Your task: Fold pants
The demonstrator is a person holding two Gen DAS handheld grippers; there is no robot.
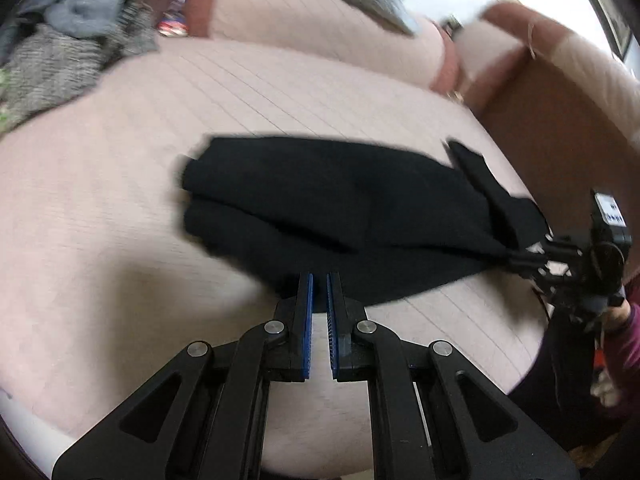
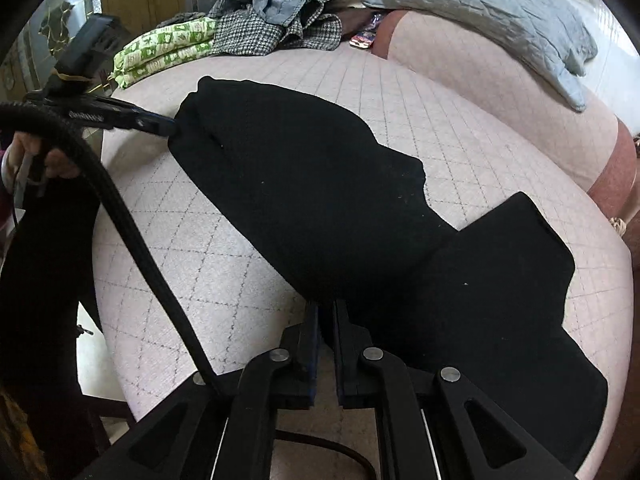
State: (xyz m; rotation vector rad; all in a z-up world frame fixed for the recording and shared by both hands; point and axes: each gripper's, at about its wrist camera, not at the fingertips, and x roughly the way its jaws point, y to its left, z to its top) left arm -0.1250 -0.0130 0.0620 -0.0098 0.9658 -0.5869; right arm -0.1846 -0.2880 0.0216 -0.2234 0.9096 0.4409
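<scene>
Black pants [image 1: 340, 208] lie lengthwise on a pink quilted bed [image 1: 100, 208]; they also fill the middle of the right wrist view [image 2: 320, 200]. My left gripper [image 1: 319, 280] is shut on the near edge of the pants at one end. My right gripper [image 2: 326, 312] is shut on the pants at the other end, with a flap of cloth lying to its right. Each gripper shows in the other's view: the right one at the far right [image 1: 520, 256], the left one at the left [image 2: 168, 126], both pinching cloth.
A heap of grey, tweed and green-patterned clothes [image 2: 260, 20] lies at the far end of the bed. A grey quilted blanket [image 2: 500, 12] drapes over the pink cushions [image 1: 320, 28]. A black cable [image 2: 132, 232] crosses the bed's near left side.
</scene>
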